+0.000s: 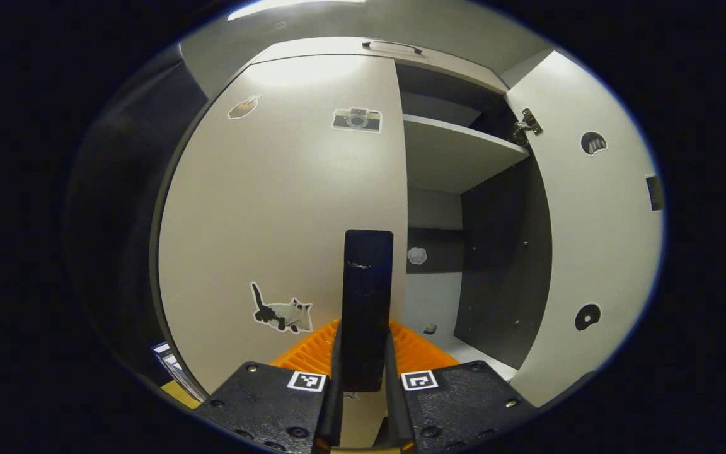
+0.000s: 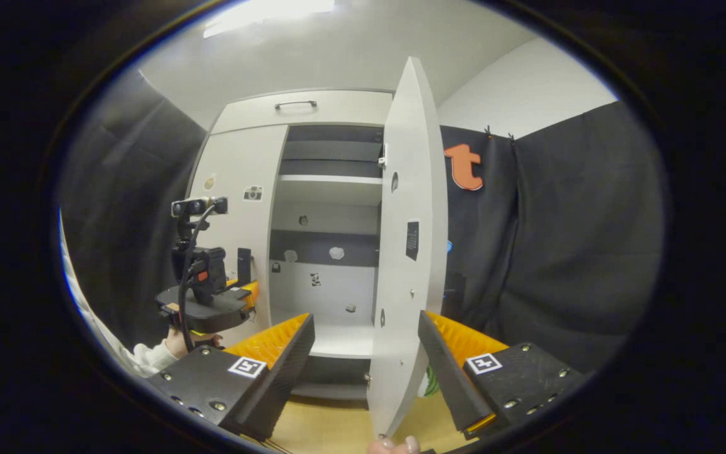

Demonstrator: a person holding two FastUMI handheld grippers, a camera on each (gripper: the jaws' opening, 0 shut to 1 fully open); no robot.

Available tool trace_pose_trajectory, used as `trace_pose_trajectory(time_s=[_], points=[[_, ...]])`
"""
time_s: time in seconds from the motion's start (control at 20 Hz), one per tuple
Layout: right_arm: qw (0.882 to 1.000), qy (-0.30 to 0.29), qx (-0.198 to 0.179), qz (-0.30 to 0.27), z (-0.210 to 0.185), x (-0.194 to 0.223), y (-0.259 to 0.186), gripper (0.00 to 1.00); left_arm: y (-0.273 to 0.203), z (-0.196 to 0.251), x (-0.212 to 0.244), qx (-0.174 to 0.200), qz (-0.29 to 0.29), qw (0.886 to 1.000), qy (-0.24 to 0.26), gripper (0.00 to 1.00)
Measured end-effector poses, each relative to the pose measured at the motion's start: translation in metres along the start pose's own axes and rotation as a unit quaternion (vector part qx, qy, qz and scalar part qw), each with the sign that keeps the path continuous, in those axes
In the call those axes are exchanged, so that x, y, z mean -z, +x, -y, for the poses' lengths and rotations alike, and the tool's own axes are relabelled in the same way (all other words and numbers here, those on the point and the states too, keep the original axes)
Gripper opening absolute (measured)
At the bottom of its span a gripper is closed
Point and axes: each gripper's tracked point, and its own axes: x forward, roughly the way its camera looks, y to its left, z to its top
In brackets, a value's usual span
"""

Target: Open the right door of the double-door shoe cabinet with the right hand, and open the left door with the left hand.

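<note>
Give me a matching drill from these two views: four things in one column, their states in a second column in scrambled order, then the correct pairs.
Things
1. right door
2. left door
3. left tool
4. right tool

States
A. closed flat against the cabinet
B. swung wide open
C. fingers spread apart, straddling a door's edge
D. fingers pressed on a dark upright handle

Pairs: 1-B, 2-A, 3-D, 4-C
</note>
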Motion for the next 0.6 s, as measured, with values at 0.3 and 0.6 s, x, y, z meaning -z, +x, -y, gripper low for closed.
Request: trace_pose_trajectory(time_s=[0.3,0.6], points=[[1.0,-0.002,-0.012,0.003,0.003,-0.003,-0.002,0.99,-0.004,0.0,0.0,0.008,-0.014,1.0,-0.008,0.22],[0.998,-0.007,-0.057,0.018,-0.008,-0.011,-0.002,0.99,-0.028,-0.002,-0.006,0.022,-0.022,0.999,-0.02,0.22]])
